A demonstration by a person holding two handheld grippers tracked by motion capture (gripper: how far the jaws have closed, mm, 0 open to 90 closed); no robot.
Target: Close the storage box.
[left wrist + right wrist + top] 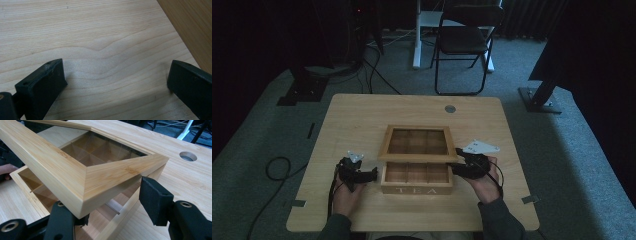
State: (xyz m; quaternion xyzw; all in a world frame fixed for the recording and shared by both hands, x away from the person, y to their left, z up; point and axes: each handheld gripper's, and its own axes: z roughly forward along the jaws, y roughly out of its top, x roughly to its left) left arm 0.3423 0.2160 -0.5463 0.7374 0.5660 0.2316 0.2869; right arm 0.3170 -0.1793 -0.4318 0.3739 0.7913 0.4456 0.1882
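A wooden tea box (417,189) with "TEA" on its front sits mid-table, its divided compartments empty. Its glass-windowed lid (384,145) is raised at the front and tilts toward the back. My right gripper (451,167) is at the box's right front corner. In the right gripper view the lid's corner (62,170) lies between the jaws of the right gripper (115,202). One jaw sits under the corner and the other stands off its side with a gap. My left gripper (374,172) rests open on the table just left of the box. It (116,80) holds nothing, with the box's side (190,25) beside it.
The light wooden table (362,115) has a round cable hole (450,108) behind the box. A folding chair (464,40) and stands with cables are on the carpet beyond the far edge. The box's base rim (25,173) shows under the lifted lid.
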